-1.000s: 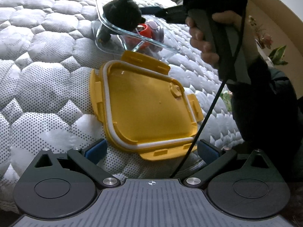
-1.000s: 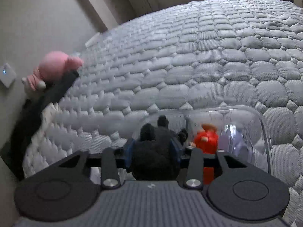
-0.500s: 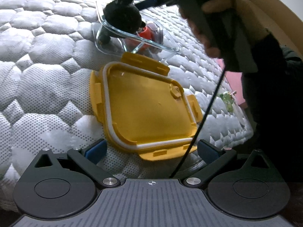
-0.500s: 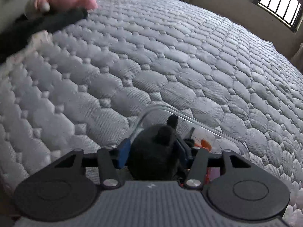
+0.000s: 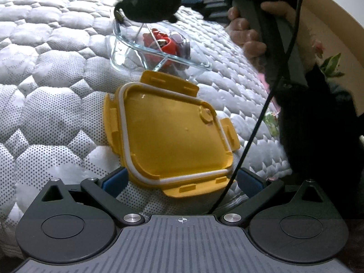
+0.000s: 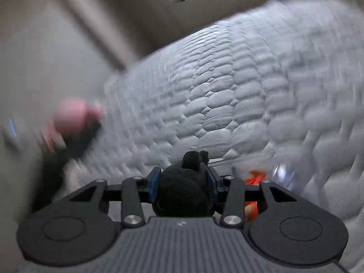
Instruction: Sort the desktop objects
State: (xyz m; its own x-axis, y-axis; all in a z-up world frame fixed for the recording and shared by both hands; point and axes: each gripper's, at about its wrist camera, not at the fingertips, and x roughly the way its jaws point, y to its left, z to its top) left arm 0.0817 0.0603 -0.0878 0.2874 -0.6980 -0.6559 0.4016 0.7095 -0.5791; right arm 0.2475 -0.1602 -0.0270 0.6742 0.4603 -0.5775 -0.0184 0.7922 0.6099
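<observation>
1. Lifted since half a second ago, the black plush toy (image 5: 151,2) hangs above the glass container (image 5: 127,43), pinched in the right gripper (image 6: 182,179).
2. Only the left wrist view shows the yellow lid (image 5: 173,134) lying on the quilted mattress (image 5: 45,104), between the spread fingers of the empty left gripper (image 5: 180,179).
3. Motion blur smears the right wrist view; a red item (image 5: 163,43) inside the container is unclear.
</observation>
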